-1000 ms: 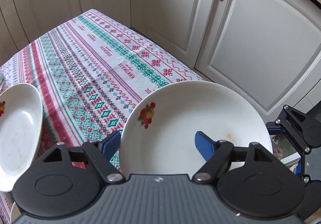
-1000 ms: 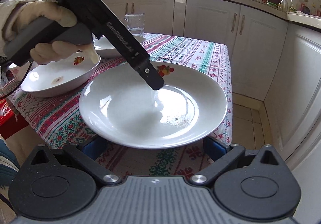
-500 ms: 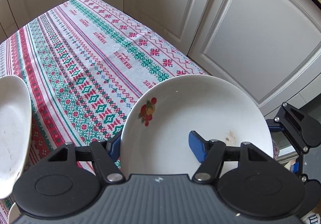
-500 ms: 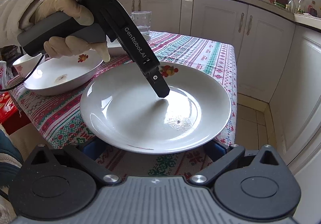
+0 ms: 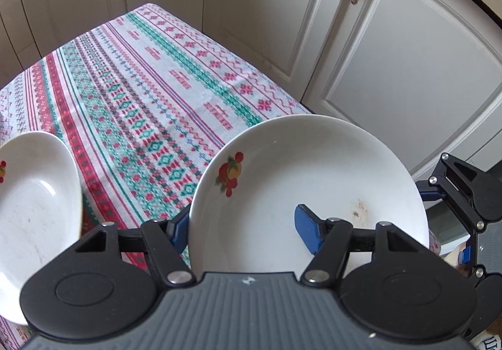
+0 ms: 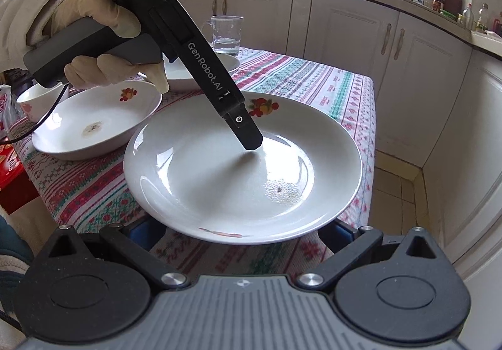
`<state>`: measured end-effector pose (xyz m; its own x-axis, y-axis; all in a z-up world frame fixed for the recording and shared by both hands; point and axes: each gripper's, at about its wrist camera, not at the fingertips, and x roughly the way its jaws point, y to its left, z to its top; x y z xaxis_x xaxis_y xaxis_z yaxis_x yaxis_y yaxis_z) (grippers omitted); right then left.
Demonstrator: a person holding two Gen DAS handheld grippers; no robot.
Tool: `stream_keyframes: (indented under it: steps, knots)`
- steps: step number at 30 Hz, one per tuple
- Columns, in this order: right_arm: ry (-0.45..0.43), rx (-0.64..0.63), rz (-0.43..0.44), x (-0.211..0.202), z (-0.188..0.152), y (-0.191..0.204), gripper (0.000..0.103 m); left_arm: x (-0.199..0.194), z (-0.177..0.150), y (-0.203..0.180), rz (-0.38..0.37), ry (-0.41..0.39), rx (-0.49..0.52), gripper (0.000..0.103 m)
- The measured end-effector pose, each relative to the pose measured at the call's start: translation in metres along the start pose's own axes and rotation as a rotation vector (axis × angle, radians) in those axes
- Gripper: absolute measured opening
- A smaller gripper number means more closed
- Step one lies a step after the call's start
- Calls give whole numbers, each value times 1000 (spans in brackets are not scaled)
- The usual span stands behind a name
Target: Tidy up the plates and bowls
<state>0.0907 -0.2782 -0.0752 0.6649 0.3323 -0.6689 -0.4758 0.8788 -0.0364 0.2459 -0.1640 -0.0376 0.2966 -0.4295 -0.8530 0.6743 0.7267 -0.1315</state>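
A white plate [image 5: 307,180] with a fruit decal lies at the table's near corner, its edge past the table rim. My left gripper [image 5: 241,232] is shut on its rim: one blue pad [image 5: 306,229] presses inside the plate and the other sits beneath it. From the right wrist view, that upper finger [image 6: 248,133] touches the plate [image 6: 219,180] near its middle. My right gripper [image 6: 240,232] is open, its two fingers spread wide below the plate's near edge. A second white decal plate [image 6: 94,127] sits to the left.
A third plate [image 6: 200,67], a glass mug [image 6: 226,34] and a small bowl [image 6: 37,99] stand further back on the patterned tablecloth [image 5: 141,105]. Cream cabinets [image 5: 392,61] close in on the far and right sides. A red package [image 6: 9,174] lies at the left.
The left gripper's jaws have closed from wide apart onto the plate's rim. Both views have shifted a little, with the plate staying between the two grippers.
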Motion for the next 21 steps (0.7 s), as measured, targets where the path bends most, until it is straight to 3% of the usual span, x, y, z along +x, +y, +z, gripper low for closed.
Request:
stream_keyframes:
  steps: [21]
  knots:
    - [41,-15,20,41,19,-34,103,30,38,37,36,-58,-17,66]
